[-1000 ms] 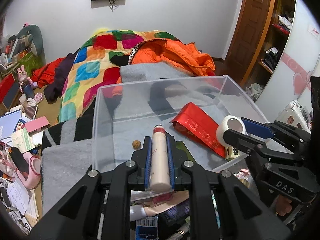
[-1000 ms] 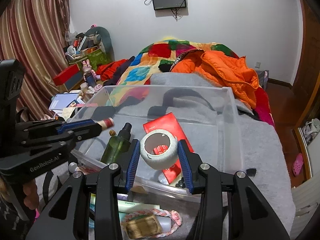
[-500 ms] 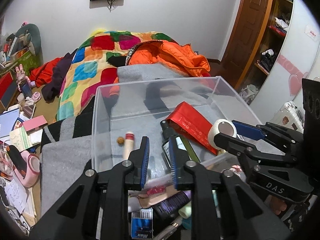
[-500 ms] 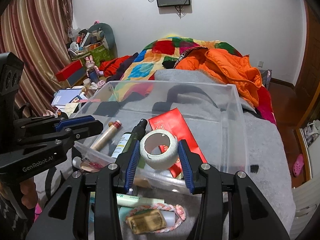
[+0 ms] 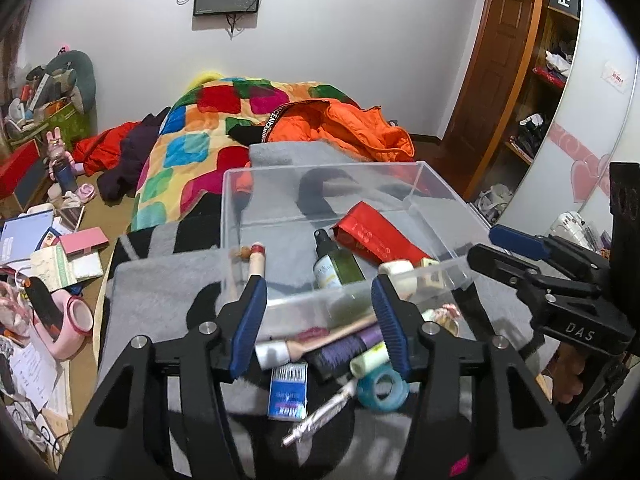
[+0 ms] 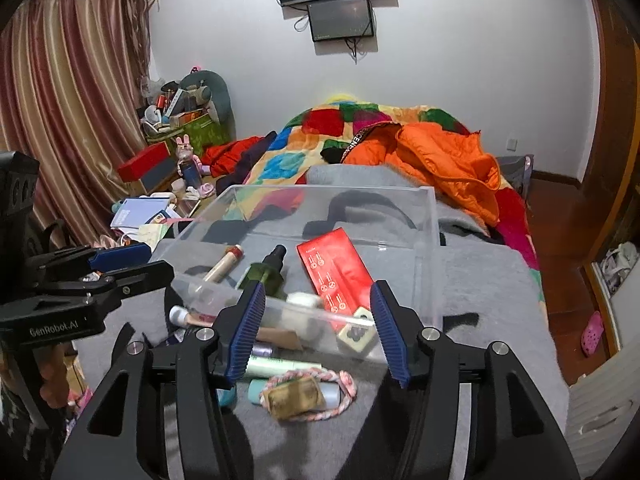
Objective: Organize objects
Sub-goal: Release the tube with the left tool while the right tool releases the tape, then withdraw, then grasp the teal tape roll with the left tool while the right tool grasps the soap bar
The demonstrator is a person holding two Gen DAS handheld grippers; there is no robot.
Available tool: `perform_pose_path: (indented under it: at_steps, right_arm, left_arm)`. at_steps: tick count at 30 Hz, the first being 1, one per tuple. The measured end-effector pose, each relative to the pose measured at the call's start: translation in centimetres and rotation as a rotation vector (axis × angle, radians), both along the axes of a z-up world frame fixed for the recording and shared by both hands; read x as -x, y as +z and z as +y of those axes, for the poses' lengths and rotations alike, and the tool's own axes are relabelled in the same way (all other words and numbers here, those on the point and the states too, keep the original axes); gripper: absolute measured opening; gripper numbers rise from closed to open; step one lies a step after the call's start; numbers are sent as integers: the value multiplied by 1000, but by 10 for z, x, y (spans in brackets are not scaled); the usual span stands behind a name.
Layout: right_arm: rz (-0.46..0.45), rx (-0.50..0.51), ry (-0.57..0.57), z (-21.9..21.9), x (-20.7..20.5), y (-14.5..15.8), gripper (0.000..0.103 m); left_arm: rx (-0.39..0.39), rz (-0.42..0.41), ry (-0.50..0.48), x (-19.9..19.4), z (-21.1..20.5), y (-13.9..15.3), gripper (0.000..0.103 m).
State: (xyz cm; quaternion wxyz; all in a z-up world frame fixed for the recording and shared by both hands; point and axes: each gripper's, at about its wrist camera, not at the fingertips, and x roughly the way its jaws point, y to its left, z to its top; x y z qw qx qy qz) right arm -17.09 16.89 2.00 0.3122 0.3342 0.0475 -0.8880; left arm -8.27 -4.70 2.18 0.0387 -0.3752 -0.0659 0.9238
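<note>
Both hand-held grippers hang released over the near edge of the clear bin (image 6: pixel 424 216). The left one (image 5: pixel 320 320) has just been opening, nothing between its jaws. The same holds for the right one (image 6: pixel 316 320). The tube (image 5: pixel 256 264), tape (image 5: pixel 396 270) and bottle (image 6: pixel 268 268) lie in the bin, while more clutter waits on the grey blanket (image 6: pixel 492 288).

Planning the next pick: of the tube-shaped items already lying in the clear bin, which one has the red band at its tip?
The beige tube on the bin's left side; the dark green spray bottle beside it has a black cap instead.
</note>
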Motion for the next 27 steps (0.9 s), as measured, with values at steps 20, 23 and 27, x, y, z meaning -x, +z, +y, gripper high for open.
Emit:
perform_pose_path:
  at_steps: [20,23,27]
  right_arm:
    - [-107,-109,59,0,-28,-64,54]
    - [-96,-101,75,-1,-31,-64,54]
    - [-88,-118,91,-9,-30,-68,53]
  left_arm:
    - [6,-142,-63,-42,26,-58,55]
    - [3,-148,-80,-45,32,-62,55]
    - [15,-154,-94,-46,41,-68,55]
